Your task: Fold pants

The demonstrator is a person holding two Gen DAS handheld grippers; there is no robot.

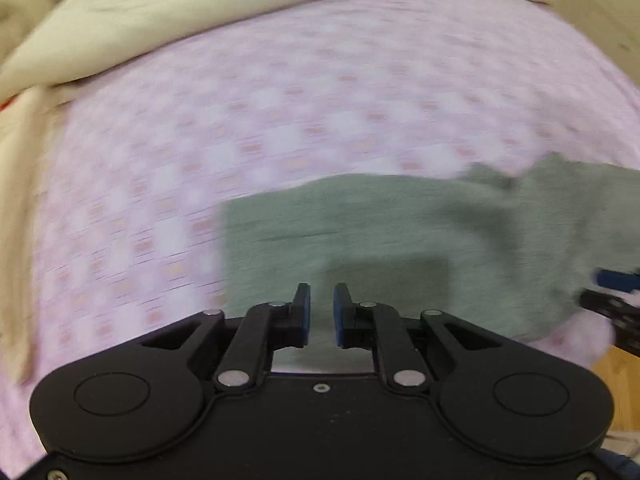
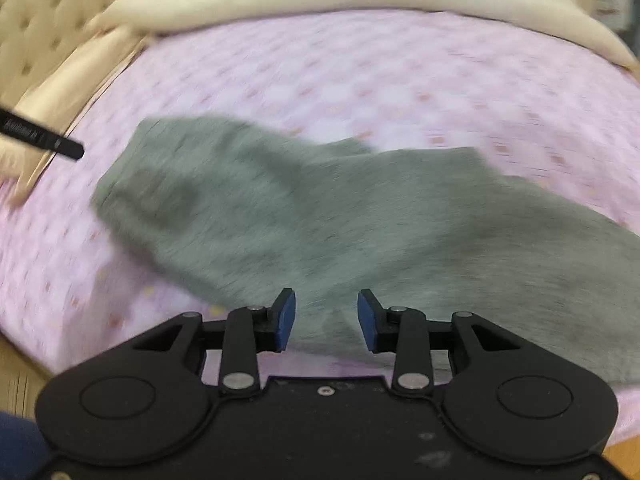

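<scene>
Grey pants (image 1: 380,232) lie spread on a pink patterned sheet (image 1: 200,140), with a folded straight edge at their left. My left gripper (image 1: 322,316) hovers over their near edge, open by a narrow gap, and no cloth is pinched between its blue pads. At the right edge of that view, the blue pad and black finger of my right gripper (image 1: 612,292) show over the pants. In the right wrist view the pants (image 2: 320,220) run from upper left to lower right. My right gripper (image 2: 326,320) stands open above them, holding nothing. Both views are blurred.
A cream blanket (image 1: 240,12) lies bunched along the far side of the bed. A tufted beige headboard (image 2: 48,12) rises at the upper left. A thin black bar (image 2: 44,138) juts in from the left. Wooden floor (image 1: 616,384) shows past the bed's near edge.
</scene>
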